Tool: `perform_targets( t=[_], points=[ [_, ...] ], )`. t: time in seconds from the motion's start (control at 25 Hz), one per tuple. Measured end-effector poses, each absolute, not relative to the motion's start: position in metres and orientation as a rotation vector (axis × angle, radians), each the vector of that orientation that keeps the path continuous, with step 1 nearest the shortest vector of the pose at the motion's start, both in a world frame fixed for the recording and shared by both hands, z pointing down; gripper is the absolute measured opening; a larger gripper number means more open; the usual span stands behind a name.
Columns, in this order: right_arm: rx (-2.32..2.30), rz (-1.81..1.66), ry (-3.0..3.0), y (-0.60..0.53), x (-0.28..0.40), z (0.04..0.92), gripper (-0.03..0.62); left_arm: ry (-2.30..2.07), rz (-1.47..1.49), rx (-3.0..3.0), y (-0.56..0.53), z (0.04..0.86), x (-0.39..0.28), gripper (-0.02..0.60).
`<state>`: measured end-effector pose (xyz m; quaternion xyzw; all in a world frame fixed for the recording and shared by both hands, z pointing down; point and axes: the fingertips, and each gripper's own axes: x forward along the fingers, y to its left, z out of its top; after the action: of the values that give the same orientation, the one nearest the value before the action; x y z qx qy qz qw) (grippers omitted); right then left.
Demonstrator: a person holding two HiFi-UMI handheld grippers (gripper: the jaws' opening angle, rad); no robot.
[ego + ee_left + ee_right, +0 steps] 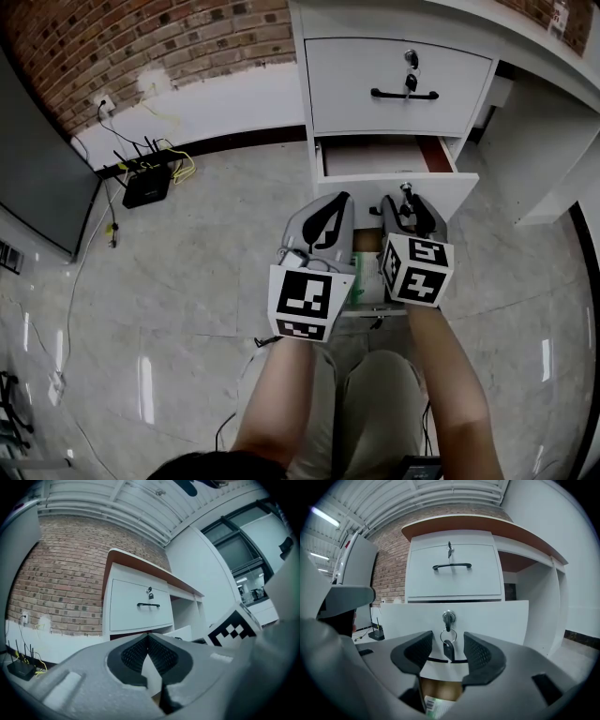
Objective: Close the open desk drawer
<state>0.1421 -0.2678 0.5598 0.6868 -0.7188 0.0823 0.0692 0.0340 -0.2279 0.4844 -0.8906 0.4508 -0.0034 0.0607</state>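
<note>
the white desk (441, 19) stands against a red brick wall (141, 47) on a pale marble-pattern floor (187, 281). its upper white drawer (394, 66), with a black bar handle (404, 95), is flush with the desk front. directly below it, the open white desk drawer (356, 187) is pulled out toward the person, and its reddish-brown inner walls are exposed in the head view.

the left gripper (343, 199) is level with the open drawer's front panel, on its left half. in the left gripper view its dark ribbed pads (133, 653) meet at the tips, with nothing clamped between them. whether the tips touch the panel cannot be told.

the right gripper (403, 202) is just beside the left one and faces the middle of the same front panel. its jaws stand moderately apart and grip nothing. the silver lock (448, 616), with a key hanging on a ring, shows in the gap between them, near but apart from both pads.

each gripper carries a white cube with black square markers (307, 302) at its rear.

below the right gripper's jaws, a brown surface (440, 688) and a green-and-white printed label are visible; what they belong to cannot be told.

a black router with upright antennas (145, 187) sits on the floor by the wall, well apart from the desk.
</note>
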Motion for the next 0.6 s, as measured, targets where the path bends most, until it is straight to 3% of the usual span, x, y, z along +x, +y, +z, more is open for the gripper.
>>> perform_targets(
  t=[0.6],
  points=[
    [2.072, 0.274, -2.158, -0.322, 0.143, 0.558, 0.215, 1.325, -0.069, -2.678, -0.239, 0.499, 0.042, 0.004]
  ],
)
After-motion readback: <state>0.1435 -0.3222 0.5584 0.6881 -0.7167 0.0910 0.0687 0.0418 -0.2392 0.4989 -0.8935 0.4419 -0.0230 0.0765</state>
